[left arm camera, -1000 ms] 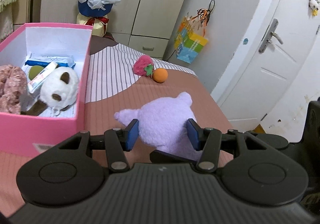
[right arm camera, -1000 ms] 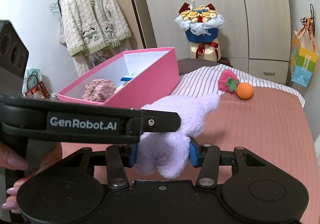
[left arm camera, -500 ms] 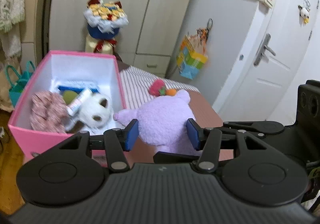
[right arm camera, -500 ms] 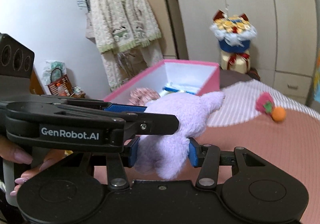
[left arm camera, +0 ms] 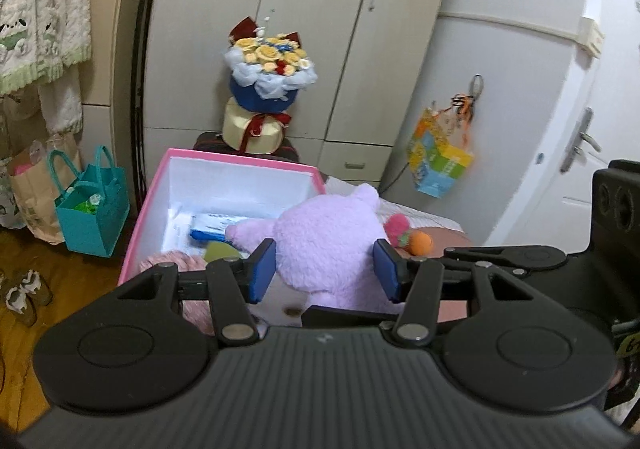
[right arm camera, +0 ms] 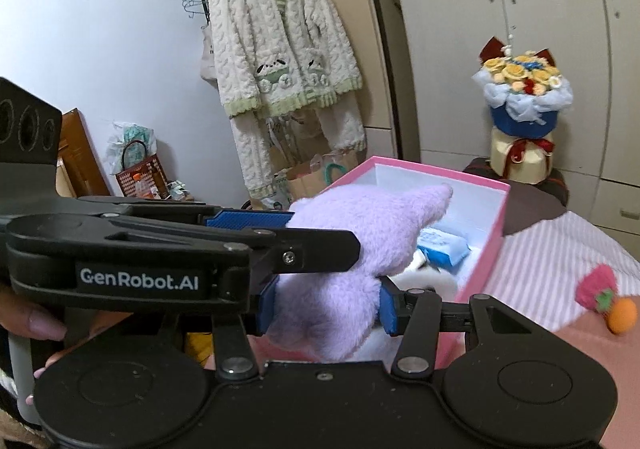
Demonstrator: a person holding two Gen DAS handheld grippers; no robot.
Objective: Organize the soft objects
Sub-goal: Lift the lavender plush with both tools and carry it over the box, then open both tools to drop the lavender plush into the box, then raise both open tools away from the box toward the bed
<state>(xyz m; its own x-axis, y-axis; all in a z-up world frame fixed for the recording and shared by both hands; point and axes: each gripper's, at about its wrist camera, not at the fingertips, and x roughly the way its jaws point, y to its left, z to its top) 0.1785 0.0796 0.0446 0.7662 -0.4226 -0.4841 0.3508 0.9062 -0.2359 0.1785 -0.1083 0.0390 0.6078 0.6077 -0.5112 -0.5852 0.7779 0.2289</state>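
A purple plush toy (left arm camera: 328, 245) is held in the air by both grippers, above the open pink box (left arm camera: 240, 163). My left gripper (left arm camera: 325, 269) is shut on its body. My right gripper (right arm camera: 326, 303) is shut on its lower part; the plush (right arm camera: 360, 225) reaches over the pink box (right arm camera: 486, 245). The box holds a pink knitted item (left arm camera: 172, 261), a green ball (left arm camera: 222, 249) and a blue packet (left arm camera: 224, 225). A pink strawberry plush (left arm camera: 398, 227) and an orange ball (left arm camera: 420, 243) lie on the bed; they also show in the right wrist view, strawberry plush (right arm camera: 598, 287), orange ball (right arm camera: 622, 315).
A flower bouquet (left arm camera: 268, 89) stands behind the box before the wardrobe (left arm camera: 320, 9). A teal bag (left arm camera: 94, 205) and a paper bag (left arm camera: 32, 193) sit on the wooden floor at left. A knitted cardigan (right arm camera: 280, 49) hangs on a rack. A door (left arm camera: 580, 169) is at right.
Both grippers have lifted the purple plush off the bed and carried it left, over the pink box. Both views have risen.
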